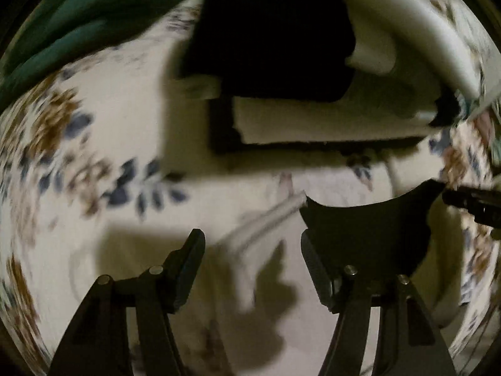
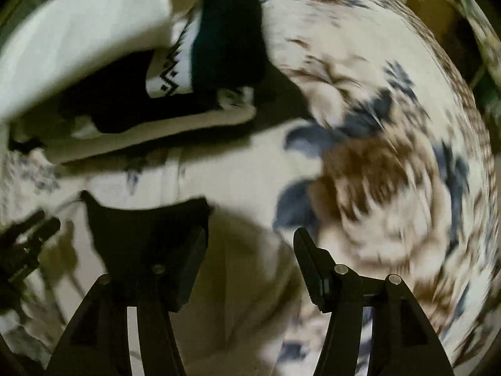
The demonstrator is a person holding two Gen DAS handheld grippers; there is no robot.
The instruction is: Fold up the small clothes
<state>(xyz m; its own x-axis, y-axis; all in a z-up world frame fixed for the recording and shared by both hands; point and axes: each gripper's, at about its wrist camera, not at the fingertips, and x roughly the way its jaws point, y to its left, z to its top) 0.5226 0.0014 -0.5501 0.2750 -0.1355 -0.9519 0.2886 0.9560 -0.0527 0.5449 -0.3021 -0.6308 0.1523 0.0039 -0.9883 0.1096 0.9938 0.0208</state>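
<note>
A small black garment (image 1: pixel 366 235) lies flat on the floral bedsheet (image 1: pixel 103 106), just right of my left gripper (image 1: pixel 252 266), which is open and empty above the sheet. The same black garment (image 2: pixel 141 235) shows in the right wrist view, partly behind the left finger of my right gripper (image 2: pixel 249 266), which is open and empty. Beyond lies a pile of folded clothes: black cloth (image 1: pixel 269 37) on cream cloth (image 1: pixel 328 119). In the right wrist view the pile shows a white piece with a black zigzag pattern (image 2: pixel 167 75). Both views are motion-blurred.
A teal cloth (image 1: pixel 72 22) lies at the far left of the bed. A thick white fold (image 1: pixel 416 31) curves over the pile. The other gripper's tip (image 1: pixel 472 203) shows at the right edge, and also in the right wrist view (image 2: pixel 28 238).
</note>
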